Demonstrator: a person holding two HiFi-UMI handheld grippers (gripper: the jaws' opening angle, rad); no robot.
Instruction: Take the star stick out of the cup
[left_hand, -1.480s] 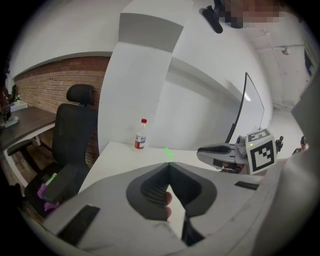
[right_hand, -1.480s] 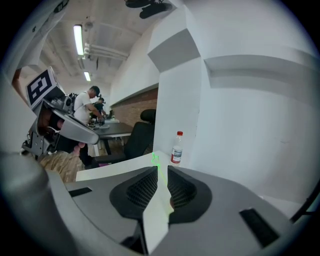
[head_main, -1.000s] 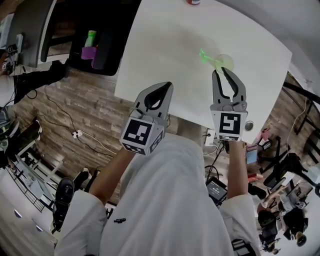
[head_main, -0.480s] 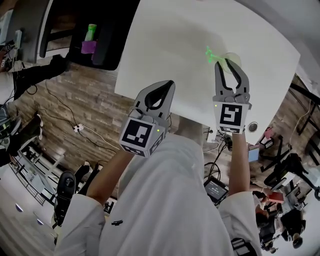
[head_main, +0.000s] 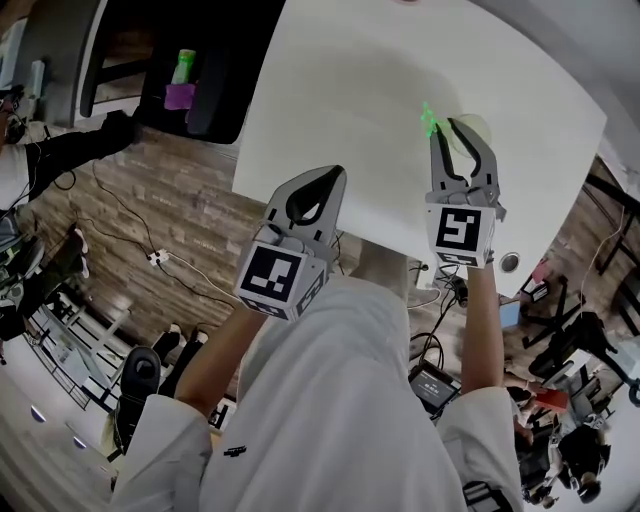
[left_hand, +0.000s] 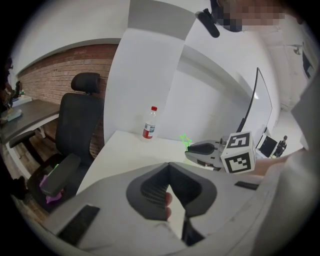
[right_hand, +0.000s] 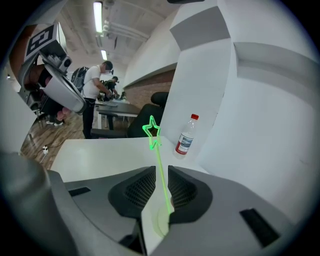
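The green star stick (right_hand: 151, 129) stands tilted in a translucent cup (right_hand: 161, 222) on the white table (head_main: 340, 90). Its thin stem runs up between the jaws of my right gripper (right_hand: 161, 170), which is open, with a gap on both sides of the stem. In the head view the right gripper (head_main: 458, 125) straddles the cup (head_main: 472, 132), and the star (head_main: 428, 120) pokes out at its left. My left gripper (head_main: 335, 172) hovers at the table's near edge, shut and holding nothing. The left gripper view shows its jaws (left_hand: 169, 165) meeting at the tip.
A water bottle with a red cap (right_hand: 186, 135) stands at the table's far side by the white wall. A black office chair (left_hand: 80, 120) sits left of the table, with green and purple items (head_main: 180, 85) on its armrest. People stand at desks far off.
My right gripper has moved forward over the table, and its jaws now stand round the stick and cup. The left gripper has stayed put.
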